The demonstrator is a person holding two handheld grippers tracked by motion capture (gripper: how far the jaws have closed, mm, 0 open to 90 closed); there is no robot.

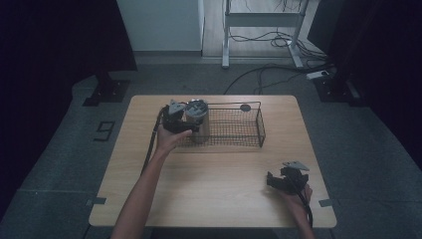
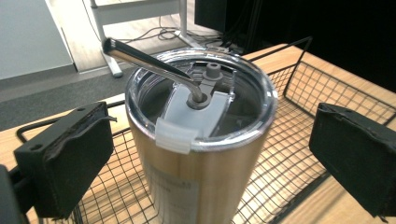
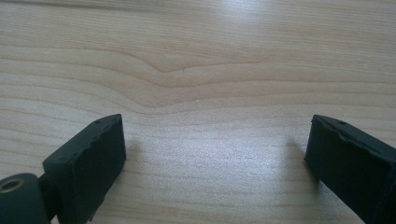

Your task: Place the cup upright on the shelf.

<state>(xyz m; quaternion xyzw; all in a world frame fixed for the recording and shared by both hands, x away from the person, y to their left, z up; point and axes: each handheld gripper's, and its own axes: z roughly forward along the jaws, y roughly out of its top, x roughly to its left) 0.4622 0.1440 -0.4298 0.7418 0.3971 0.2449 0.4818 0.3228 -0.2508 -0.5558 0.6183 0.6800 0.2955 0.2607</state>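
**What you cannot make out**

Your tumbler (image 2: 205, 154) runs off the bottom edge of the left gripper view, so its base and the basket (image 2: 299, 154) floor beneath stay hidden. The pale label on its side is too blurred to read. In the high view, a small dark round thing (image 1: 245, 107) at the basket's upper right rim is too small to identify.

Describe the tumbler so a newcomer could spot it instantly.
Find the wooden table, then the black wire basket at its far side. The tumbler stands upright in the basket's left end, between the left gripper's open jaws: steel body, clear lid, bent metal straw.
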